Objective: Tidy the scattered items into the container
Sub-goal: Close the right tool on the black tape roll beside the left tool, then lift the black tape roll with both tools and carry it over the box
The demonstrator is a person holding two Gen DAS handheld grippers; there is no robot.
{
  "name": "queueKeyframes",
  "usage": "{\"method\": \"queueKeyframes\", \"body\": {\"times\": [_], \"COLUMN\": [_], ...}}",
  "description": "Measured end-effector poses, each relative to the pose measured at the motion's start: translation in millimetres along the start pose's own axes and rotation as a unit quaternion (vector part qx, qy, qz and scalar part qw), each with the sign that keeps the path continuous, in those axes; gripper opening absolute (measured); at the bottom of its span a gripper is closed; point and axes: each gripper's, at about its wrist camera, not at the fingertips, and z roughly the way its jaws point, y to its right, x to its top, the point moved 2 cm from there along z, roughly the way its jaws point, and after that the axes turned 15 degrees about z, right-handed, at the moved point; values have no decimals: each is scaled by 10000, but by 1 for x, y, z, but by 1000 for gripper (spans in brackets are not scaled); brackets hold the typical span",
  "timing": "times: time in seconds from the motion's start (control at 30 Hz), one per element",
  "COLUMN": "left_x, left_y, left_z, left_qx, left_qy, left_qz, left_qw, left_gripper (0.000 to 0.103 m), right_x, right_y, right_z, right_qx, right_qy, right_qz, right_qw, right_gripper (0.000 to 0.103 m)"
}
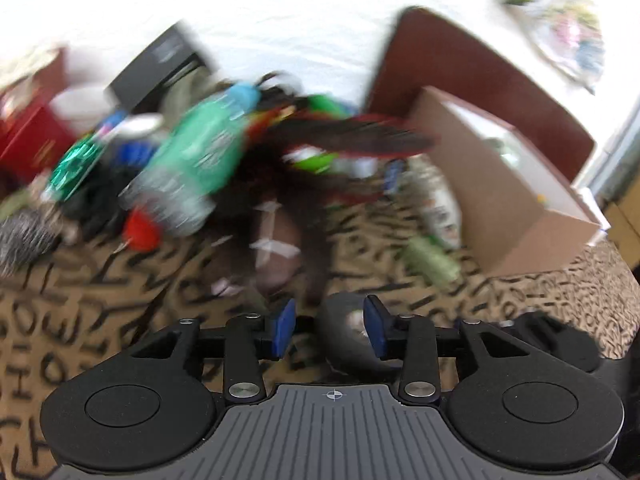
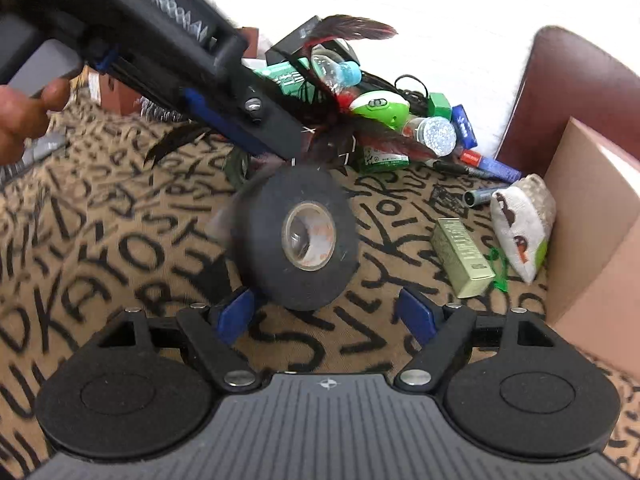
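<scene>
Your right gripper [image 2: 326, 312] stands wide open, low over the letter-printed cloth [image 2: 120, 248], with nothing pressed between its blue pads [image 2: 234, 314]. The black tape roll [image 2: 302, 236] sits on edge just ahead of them, its clear core facing you, motion-blurred along its left side; whether it touches the left pad you cannot tell.

Your left gripper [image 1: 328, 326] is about half open. In its own blurred view the same dark roll [image 1: 348, 332] lies against the inner side of the right pad [image 1: 374, 330], with a clear gap to the left one, so it has no grip on anything. From the right wrist view that gripper [image 2: 280, 142] reaches in from the upper left, its tip just beyond the roll, and your hand [image 2: 24, 112] shows at the left edge.

The cardboard box [image 2: 592, 232] stands open at the right. Near it lie a printed pouch [image 2: 520, 224] and a gold carton [image 2: 464, 256]. Farther back sits the heap: dark red feathers [image 2: 352, 26], a green toy [image 2: 378, 106], a clear plastic bottle [image 2: 336, 70], a glittery jar [image 2: 436, 134] and blue markers [image 2: 492, 166].
</scene>
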Motion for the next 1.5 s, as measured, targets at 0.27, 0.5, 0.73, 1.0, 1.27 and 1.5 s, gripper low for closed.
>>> {"method": "queueKeyframes", "body": {"times": [0.27,0.5,0.73,1.0,1.27,1.5], "left_x": [-13,-21,-22,-19,-8,-9], "left_y": [-8,0,1,5,19,49], "left_z": [-4,17,27,26,-10,-27], "left_qx": [-118,-125,-145,-117,-201,-468], "left_qy": [-65,-286,-347,-359,70,134], "left_qz": [-72,154,245,339,394,574], "left_qw": [9999,9994,9990,9987,9990,9972], "left_gripper": [56,61,52,52,51,52], "right_x": [4,7,12,19,25,27], "right_y": [-7,-25,-33,-31,-42,-39], "right_z": [-3,7,20,29,-7,-41], "right_qx": [262,504,604,697,539,429], "right_qy": [1,-56,-91,-143,367,528], "right_qz": [196,86,59,319,-34,-90], "right_qw": [9995,9987,9981,9970,9979,9976], "right_gripper": [84,84,84,80,80,80]}}
